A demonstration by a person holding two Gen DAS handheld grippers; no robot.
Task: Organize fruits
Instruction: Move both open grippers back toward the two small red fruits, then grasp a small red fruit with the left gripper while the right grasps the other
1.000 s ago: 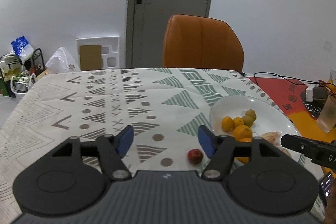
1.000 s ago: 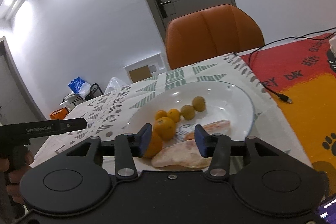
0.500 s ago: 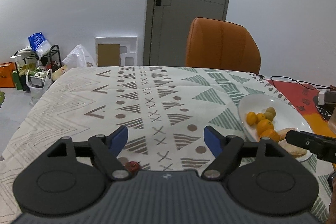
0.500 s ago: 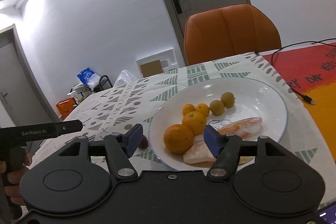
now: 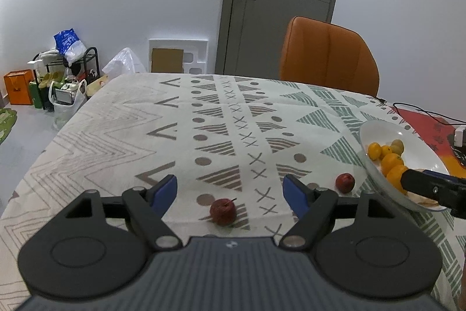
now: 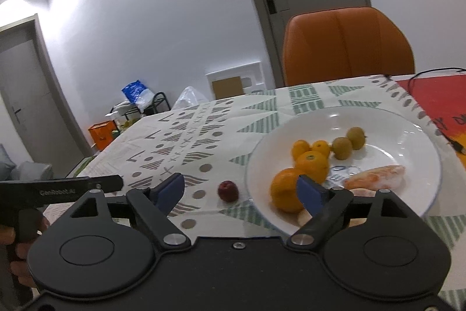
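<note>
Two small red fruits lie on the patterned tablecloth. One red fruit (image 5: 222,211) sits just ahead of my open, empty left gripper (image 5: 230,190), between its fingers. The second red fruit (image 5: 345,182) (image 6: 228,191) lies just left of the white plate (image 5: 419,145) (image 6: 407,130). The plate holds several oranges (image 6: 287,193), two green fruits (image 6: 342,147) and pale peeled pieces (image 6: 375,179). My right gripper (image 6: 241,190) is open and empty, at the plate's near left edge, with the second red fruit between its fingers further ahead.
An orange chair (image 5: 329,60) stands behind the table's far edge. A red and orange mat (image 6: 437,98) with a black cable (image 5: 422,112) lies right of the plate. Bags and a rack (image 5: 64,72) sit on the floor to the left.
My left gripper swung left, then back to the right and pulled back; a red fruit now lies centred between its fingers. My right gripper backed off the plate and opened wider.
</note>
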